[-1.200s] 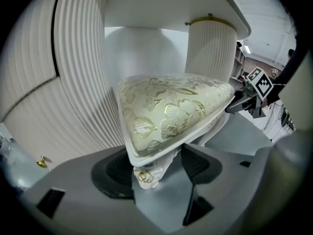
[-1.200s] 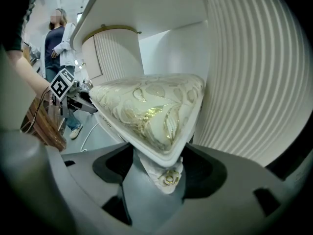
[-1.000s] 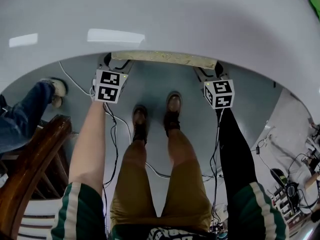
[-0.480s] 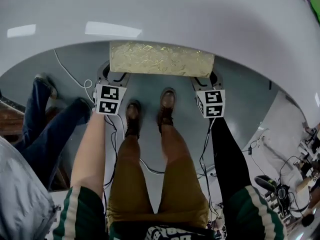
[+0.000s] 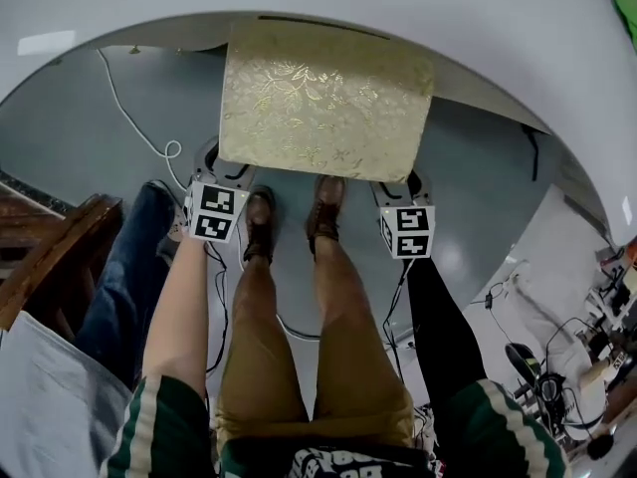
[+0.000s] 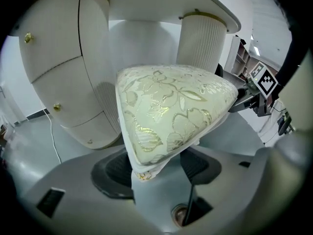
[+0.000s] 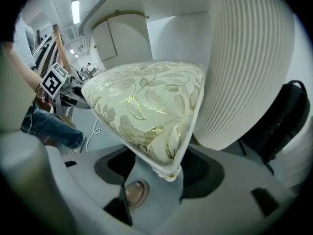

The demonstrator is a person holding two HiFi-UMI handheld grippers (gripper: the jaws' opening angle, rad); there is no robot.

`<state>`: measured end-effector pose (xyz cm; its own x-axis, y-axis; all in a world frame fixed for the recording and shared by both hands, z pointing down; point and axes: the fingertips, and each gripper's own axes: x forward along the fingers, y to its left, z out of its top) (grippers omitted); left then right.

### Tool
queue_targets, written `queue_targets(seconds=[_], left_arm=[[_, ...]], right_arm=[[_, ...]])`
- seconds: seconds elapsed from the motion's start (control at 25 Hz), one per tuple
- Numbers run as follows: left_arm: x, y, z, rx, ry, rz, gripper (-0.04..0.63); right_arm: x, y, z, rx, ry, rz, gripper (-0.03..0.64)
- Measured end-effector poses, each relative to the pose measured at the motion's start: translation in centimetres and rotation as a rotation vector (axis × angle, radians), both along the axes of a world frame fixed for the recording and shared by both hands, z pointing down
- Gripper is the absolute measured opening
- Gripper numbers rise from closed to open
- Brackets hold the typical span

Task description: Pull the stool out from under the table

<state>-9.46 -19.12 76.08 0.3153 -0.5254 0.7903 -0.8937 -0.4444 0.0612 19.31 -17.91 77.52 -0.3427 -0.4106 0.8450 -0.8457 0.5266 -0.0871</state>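
The stool (image 5: pixel 325 98) is pinched at seven o'clock by the left gripper (image 5: pixel 225 167), at five o'clock by the right gripper (image 5: pixel 400 189). The right jaws have just been closing on it.

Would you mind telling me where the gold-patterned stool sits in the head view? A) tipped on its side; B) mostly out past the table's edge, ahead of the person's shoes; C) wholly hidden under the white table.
B: nearly the whole cushion of the stool shows clear of the white table, just ahead of the shoes.
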Motion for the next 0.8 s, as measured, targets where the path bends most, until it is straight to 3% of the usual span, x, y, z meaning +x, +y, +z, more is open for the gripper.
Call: queue_targets(seconds=[0.4,0.8], left_arm=[[0.1,2.8,0.2,0.004,0.012,-0.009,0.310],[-0.5,8.9,0.4,-0.008,0.011,0.003,0.310]], right_arm=[[0.1,2.5,0.1,0.006,0.005,0.001,0.298],[-0.5,8.8,0.2,-0.005,0.010,0.010,0.299]])
